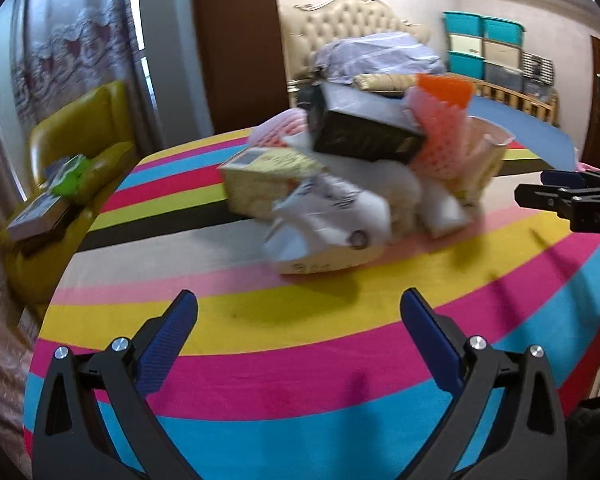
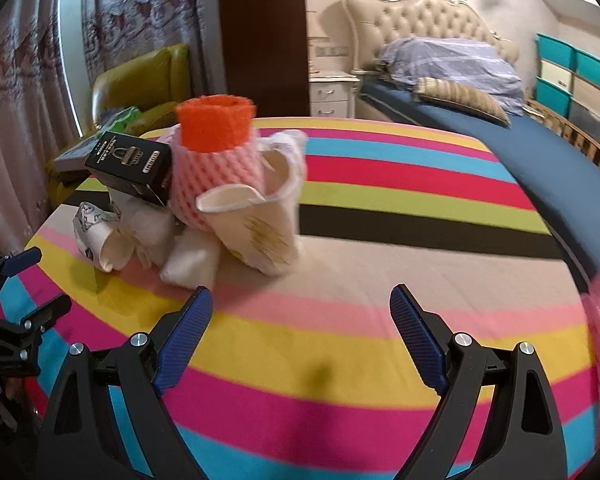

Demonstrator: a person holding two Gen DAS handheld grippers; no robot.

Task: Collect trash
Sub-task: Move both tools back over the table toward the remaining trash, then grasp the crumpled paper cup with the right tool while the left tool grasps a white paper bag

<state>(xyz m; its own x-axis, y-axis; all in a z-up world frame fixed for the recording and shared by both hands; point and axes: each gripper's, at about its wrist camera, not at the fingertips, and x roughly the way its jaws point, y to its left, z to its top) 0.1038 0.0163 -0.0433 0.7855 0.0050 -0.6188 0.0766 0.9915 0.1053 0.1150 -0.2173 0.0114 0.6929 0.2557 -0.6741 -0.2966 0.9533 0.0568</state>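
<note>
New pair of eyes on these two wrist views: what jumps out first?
The heap of trash near the far left of the bright striped tablecloth, topped by an orange foam sleeve above pink foam netting, with a black box leaning at its left. Next, the left gripper and right gripper, both open and empty, short of the heap.

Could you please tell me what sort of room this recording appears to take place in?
Most likely a home bedroom. A bed with a tufted headboard and folded bedding stands behind, with a bedside cabinet next to it and lace curtains at the window. The trash pile sits on a striped cloth.
</note>
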